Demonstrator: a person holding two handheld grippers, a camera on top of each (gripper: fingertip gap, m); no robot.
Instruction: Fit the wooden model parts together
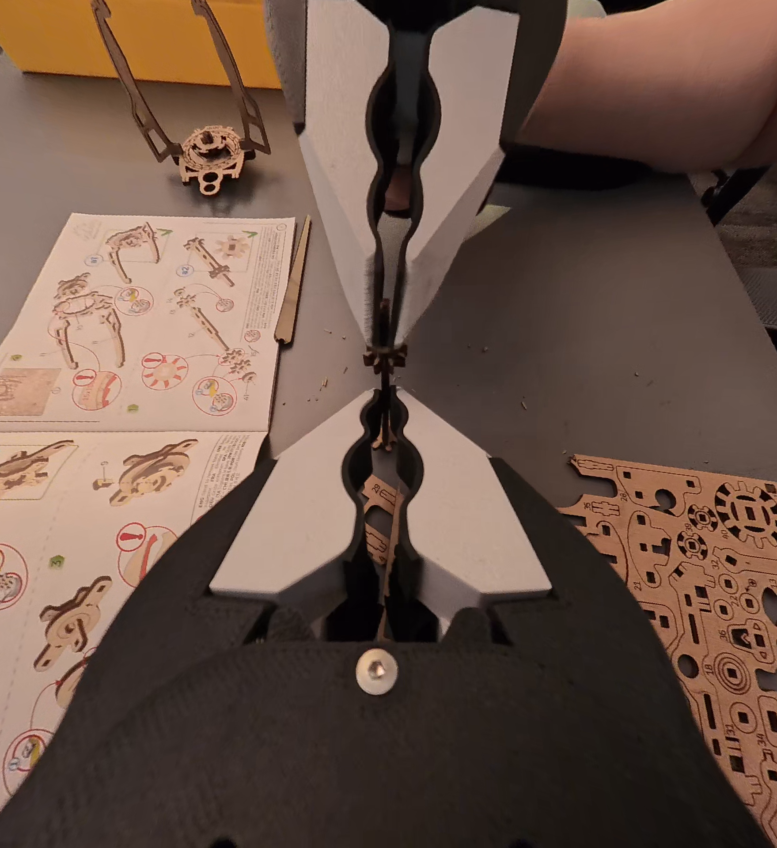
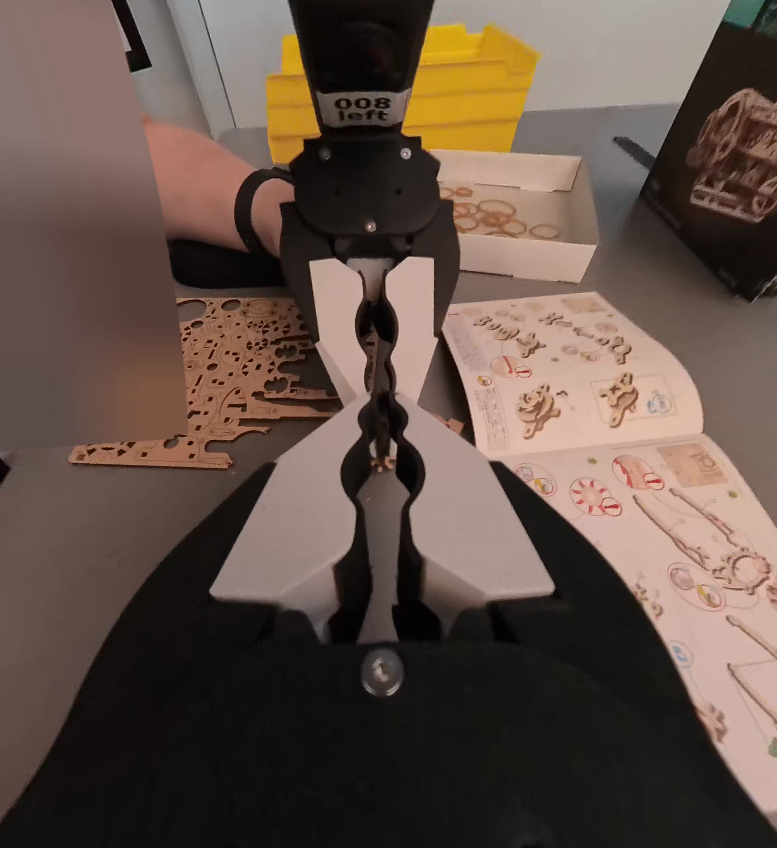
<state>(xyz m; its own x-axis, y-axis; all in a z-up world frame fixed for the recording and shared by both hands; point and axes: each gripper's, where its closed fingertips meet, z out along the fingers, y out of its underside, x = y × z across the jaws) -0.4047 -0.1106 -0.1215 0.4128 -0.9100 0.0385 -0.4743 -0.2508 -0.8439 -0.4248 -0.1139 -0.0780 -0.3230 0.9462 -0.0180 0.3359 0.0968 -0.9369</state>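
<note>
We see the grey table [image 1: 584, 321], then the instruction sheet [image 1: 138, 321] and the punched wooden sheet [image 1: 721, 573] on it. Above the table, tip to tip, our left gripper [image 1: 383, 394] and right gripper [image 1: 384, 339] are each clenched on the small wooden model part [image 1: 384, 358] held between them.

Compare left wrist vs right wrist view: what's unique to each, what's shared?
Left wrist only: a half-built wooden model with two long legs leaning on the yellow bin, and a thin wooden stick beside the instruction booklet.

Right wrist only: a white tray of wooden rings and the dark kit box.

Both: the left hand-held gripper and right hand-held gripper tip to tip, each pinching a small wooden part; the booklet, punched plywood sheet, grey table.
</note>
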